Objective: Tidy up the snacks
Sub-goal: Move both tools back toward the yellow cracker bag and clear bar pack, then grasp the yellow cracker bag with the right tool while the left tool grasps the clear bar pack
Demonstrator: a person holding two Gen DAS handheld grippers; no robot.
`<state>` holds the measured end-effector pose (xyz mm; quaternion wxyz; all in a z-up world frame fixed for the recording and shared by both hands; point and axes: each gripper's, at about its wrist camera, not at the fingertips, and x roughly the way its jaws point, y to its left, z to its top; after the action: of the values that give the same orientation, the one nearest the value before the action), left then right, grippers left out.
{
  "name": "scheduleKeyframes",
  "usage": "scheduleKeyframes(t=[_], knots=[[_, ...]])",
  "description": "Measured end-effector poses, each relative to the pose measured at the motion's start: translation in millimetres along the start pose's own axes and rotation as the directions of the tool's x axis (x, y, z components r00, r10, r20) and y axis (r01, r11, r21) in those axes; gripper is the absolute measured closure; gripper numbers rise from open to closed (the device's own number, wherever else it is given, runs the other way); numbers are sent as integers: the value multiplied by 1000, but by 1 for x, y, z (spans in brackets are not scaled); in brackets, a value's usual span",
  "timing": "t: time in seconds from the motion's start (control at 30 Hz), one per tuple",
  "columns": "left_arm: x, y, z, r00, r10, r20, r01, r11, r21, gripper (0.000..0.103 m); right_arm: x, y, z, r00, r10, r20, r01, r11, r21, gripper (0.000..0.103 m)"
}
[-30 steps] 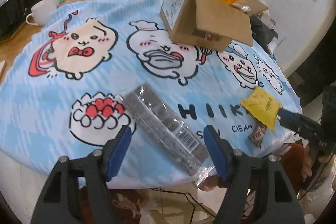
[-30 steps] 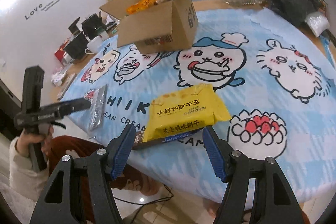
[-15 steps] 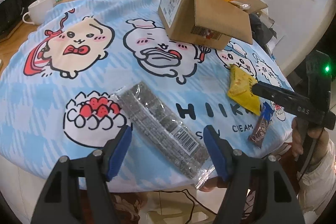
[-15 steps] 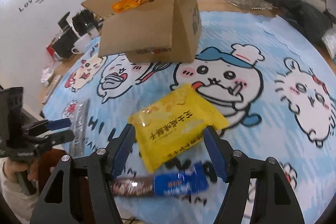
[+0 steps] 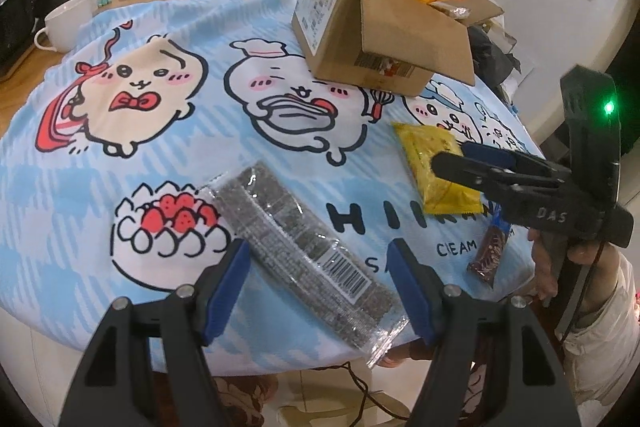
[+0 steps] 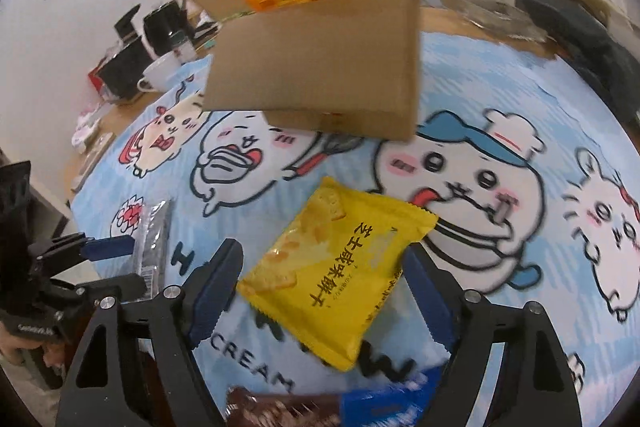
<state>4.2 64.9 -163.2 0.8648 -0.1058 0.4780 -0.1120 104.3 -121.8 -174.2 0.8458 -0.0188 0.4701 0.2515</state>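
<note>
My right tool (image 6: 320,291) has moved in over the yellow snack pack (image 6: 340,275). 1 second ago the pack lay flat near the counter edge, on top of the brown-and-blue bar (image 6: 320,407). Now it sits further in on the blue cartoon cloth (image 6: 500,75), turned at an angle, toward the cardboard box (image 6: 316,67), and the bar lies clear of it at the near edge. The right tool's jaws have just been opening and stand wide, with the pack between them. The pads do not press on it (the right one looks close to its edge).

My left tool (image 5: 316,291) hasn't moved. It is half open, its jaws astride the clear pack of dark snacks (image 5: 304,255) without touching it. That pack lies where it was. The box is open, with orange packs inside.
</note>
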Motion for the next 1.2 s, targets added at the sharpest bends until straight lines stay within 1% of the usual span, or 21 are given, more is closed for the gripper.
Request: scheduleKeyframes(t=[0.07, 0.17, 0.23, 0.3, 0.4, 0.43, 0.53, 0.6, 0.67, 0.73, 0.8, 0.93, 1.07, 1.13, 1.2], knots=[[0, 0, 0, 1000, 0, 0, 0, 1000, -1, 35, 5, 9, 3, 1000, -19, -6, 19, 999, -38, 23], [-2, 2, -1, 1000, -3, -1, 3, 1000, -9, 35, 10, 15, 3, 997, -73, -17, 72, 995, -72, 23], [-3, 1, -2, 1000, 0, -3, 0, 1000, -7, 35, 13, 19, 1, 991, -126, -31, 122, 987, -107, 24], [-5, -2, -4, 1000, -1, -4, 1, 1000, 2, 35, 11, 17, -1, 989, -143, -24, 139, 983, -123, 24], [-5, -7, -9, 1000, 8, -11, -8, 1000, 2, 35, 3, 10, -4, 981, -190, -24, 185, 974, -131, 25], [-4, -9, -10, 1000, 17, -8, -17, 1000, -1, 35, 2, 7, -5, 981, -191, -26, 186, 974, -129, 25], [0, -18, -11, 998, 59, 9, -59, 998, 9, 35, 1, 1, -7, 986, -160, -37, 155, 981, -118, 25], [4, -23, -9, 997, 79, 14, -79, 996, 36, 35, 3, 2, -8, 985, -168, -35, 162, 979, -127, 25], [9, -26, -6, 995, 98, 16, -99, 993, 62, 37, 6, 5, -10, 984, -172, -35, 166, 976, -140, 25], [13, -29, -1, 993, 114, 18, -115, 990, 83, 50, 8, 7, -10, 984, -173, -34, 166, 975, -145, 25], [19, -31, 5, 991, 131, 21, -133, 985, 106, 58, 7, 6, -11, 985, -172, -29, 167, 976, -141, 25], [30, -37, 15, 988, 151, 30, -153, 976, 153, 60, 5, 5, -8, 985, -170, -19, 166, 977, -131, 25], [39, -44, 20, 988, 148, 52, -156, 966, 205, 60, 7, 3, -8, 986, -168, -18, 165, 977, -133, 25], [41, -47, 21, 988, 142, 58, -152, 962, 226, 60, 10, 4, -8, 986, -163, -21, 159, 978, -137, 28], [41, -46, 22, 989, 137, 57, -146, 962, 229, 60, 11, 5, -8, 988, -149, -28, 144, 979, -145, 37]])
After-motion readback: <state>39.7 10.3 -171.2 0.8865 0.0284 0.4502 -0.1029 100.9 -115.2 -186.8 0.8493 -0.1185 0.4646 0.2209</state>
